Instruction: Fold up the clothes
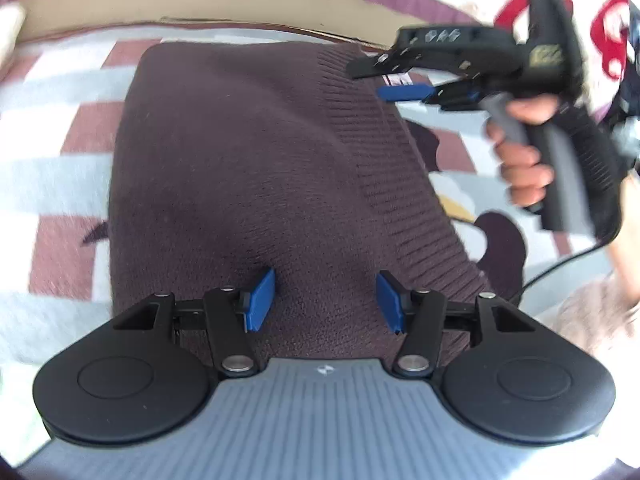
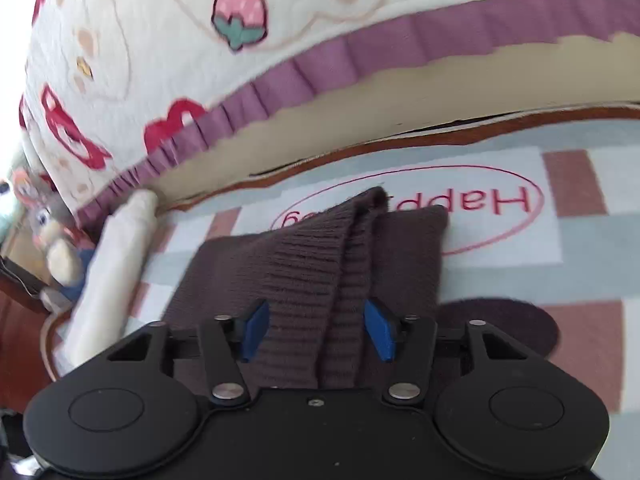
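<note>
1. A dark brown knitted sweater lies folded on a mat with grey, white and reddish blocks. In the left wrist view it fills the middle of the picture, and its ribbed hem runs along the side at about 3 o'clock.
2. The left hand-held gripper is low over the near end of the sweater. Its two blue pads stand well apart, so it is released and holds nothing.
3. The right hand-held gripper shows at about 2 o'clock in the left wrist view, beside the ribbed edge of the sweater. A hand grips its handle.
4. In the right wrist view the right hand-held gripper has its blue pads wide apart. A raised fold of the ribbed hem stands between them, but the pads do not press on it, so this one is released too.
5. At 12 o'clock in the right wrist view, behind the sweater, the mat carries a red oval with the word "Happy" upside down.
6. Further at 12 o'clock is a cream blanket with a strawberry print and a purple frill.
7. At 9 o'clock lies a white rolled cloth, and a soft toy is just beside it.
</note>
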The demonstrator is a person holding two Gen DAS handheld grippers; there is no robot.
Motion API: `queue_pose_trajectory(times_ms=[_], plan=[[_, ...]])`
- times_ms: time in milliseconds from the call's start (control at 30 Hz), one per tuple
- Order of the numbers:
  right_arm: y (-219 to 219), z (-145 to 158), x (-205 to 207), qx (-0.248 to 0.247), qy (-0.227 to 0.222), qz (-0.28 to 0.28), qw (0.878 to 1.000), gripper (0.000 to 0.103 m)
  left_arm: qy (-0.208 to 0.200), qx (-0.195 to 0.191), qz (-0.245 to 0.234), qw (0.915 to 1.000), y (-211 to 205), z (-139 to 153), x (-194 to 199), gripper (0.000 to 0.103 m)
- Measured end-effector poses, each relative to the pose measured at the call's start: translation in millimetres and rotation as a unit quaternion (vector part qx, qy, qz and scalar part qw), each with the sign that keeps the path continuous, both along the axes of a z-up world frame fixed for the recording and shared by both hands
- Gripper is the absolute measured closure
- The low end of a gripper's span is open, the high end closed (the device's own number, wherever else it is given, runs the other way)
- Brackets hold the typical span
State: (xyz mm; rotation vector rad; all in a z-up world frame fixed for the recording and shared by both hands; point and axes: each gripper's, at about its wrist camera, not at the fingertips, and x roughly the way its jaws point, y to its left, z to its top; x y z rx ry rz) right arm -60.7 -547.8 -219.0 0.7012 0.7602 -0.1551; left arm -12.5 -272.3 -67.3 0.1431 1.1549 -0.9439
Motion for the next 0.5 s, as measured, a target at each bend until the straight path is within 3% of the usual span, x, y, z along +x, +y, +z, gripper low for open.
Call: queue_pose_trajectory(times_ms=[100, 133, 167, 200, 367, 433, 467, 500], plan=[[12, -7, 8, -0.060, -0.015, 0.008, 0.998, 0.039, 0.020, -0.010, 0.006, 0.9997, 5, -1, 5, 0.050], [19, -7, 7, -0.091, -0.028, 0.021, 0.995, 0.046, 0.024, -0.011, 0.007, 0.9996, 5, -1, 6, 0.050], [26, -6, 5, -0.124, -0.042, 0.036, 0.991, 0.063, 0.029, -0.013, 0.008, 0.9995, 6, -1, 7, 0.050], [33, -4, 3, -0.146, -0.057, 0.051, 0.986, 0.093, 0.030, -0.013, 0.008, 0.9994, 6, -1, 7, 0.050], [34, 39, -28, -0.224, -0.095, -0.022, 0.970, 0.095, 0.036, -0.027, -0.020, 0.9988, 7, 4, 2, 0.050], [30, 21, -23, -0.259, -0.043, -0.016, 0.965, 0.095, 0.058, -0.045, -0.045, 0.9963, 6, 2, 0, 0.050], [25, 5, -18, -0.247, -0.017, -0.010, 0.969, 0.095, 0.061, -0.047, -0.053, 0.9956, 4, 0, -2, 0.050], [16, -7, -16, -0.202, -0.005, -0.004, 0.979, 0.095, 0.059, -0.044, -0.060, 0.9955, 1, -2, -5, 0.050]])
